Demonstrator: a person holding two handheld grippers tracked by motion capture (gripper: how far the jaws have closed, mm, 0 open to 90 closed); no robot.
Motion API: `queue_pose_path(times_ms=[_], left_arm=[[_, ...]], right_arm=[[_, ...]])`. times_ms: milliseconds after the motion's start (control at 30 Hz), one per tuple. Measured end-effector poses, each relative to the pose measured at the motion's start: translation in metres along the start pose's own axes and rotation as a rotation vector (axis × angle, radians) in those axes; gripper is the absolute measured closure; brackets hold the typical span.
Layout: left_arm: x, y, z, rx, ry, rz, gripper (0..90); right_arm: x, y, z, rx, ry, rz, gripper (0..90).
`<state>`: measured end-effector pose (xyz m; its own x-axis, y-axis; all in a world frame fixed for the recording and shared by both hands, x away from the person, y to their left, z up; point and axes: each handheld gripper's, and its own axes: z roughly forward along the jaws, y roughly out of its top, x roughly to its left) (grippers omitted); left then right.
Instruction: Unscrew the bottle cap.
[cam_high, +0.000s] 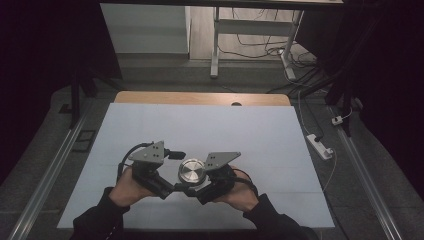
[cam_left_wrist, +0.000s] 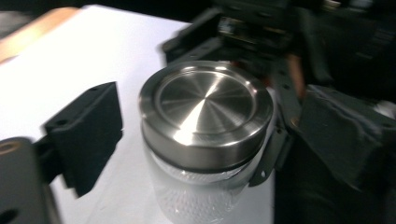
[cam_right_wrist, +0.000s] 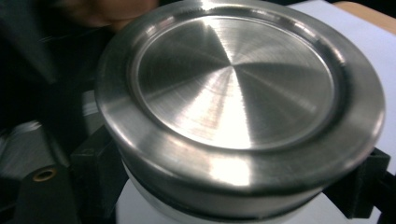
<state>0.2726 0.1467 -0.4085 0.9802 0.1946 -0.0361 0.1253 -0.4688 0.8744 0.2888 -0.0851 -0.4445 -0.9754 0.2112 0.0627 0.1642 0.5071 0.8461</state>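
A long table covered in a white sheet (cam_high: 200, 130) is stretching away from the person, its bare wooden far edge (cam_high: 200, 98) peeking out beyond the sheet, and on the grey floor to the right a white power strip (cam_high: 320, 146) is lying among dark cables. At the near middle of the table the person's two hands are coming together around a clear glass jar with a round brushed-steel lid (cam_high: 192, 170), which is standing upright on the sheet. The right gripper (cam_right_wrist: 233, 186) is reaching in from the right and pinching the jar just under the lid, its black jaws pressing against the glass on either side in its own view. The left gripper (cam_left_wrist: 205, 135) is sitting to the jar's left with its jaws spread wide; in its own view the left-hand pad (cam_left_wrist: 88, 133) is standing clear of the jar, with white sheet showing between them.
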Motion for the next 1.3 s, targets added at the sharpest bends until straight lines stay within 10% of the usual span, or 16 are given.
queue_pose_path(times_ms=[233,367,533,633,733,767,967,1300], left_arm=[[0.000,-0.007,0.005,0.015,-0.101,0.068,19.9],[-0.003,-0.005,0.009,0.003,-0.008,0.010,20.2],[-0.014,0.003,0.027,0.025,0.243,-0.111,20.2],[-0.018,0.007,0.035,0.053,0.307,-0.126,20.0],[-0.016,0.008,0.030,0.049,0.261,-0.115,15.2],[-0.010,0.009,0.021,0.011,0.155,-0.129,11.5],[-0.005,0.006,0.003,-0.015,-0.014,-0.028,11.0],[-0.006,-0.001,0.005,0.029,-0.062,0.067,19.1]], right_arm=[[0.016,0.003,0.006,0.032,0.083,-0.097,14.6],[0.013,0.002,0.005,0.029,0.045,-0.072,14.6],[0.002,0.000,0.005,0.024,-0.079,0.023,14.6],[-0.002,-0.003,0.006,0.034,-0.127,0.067,14.6],[-0.002,-0.002,0.004,0.020,-0.104,0.061,14.6],[-0.001,-0.001,0.002,0.010,-0.086,0.054,14.6],[0.008,0.005,-0.001,-0.018,0.020,0.002,14.6],[0.020,0.003,0.010,0.041,0.076,-0.062,14.6]])
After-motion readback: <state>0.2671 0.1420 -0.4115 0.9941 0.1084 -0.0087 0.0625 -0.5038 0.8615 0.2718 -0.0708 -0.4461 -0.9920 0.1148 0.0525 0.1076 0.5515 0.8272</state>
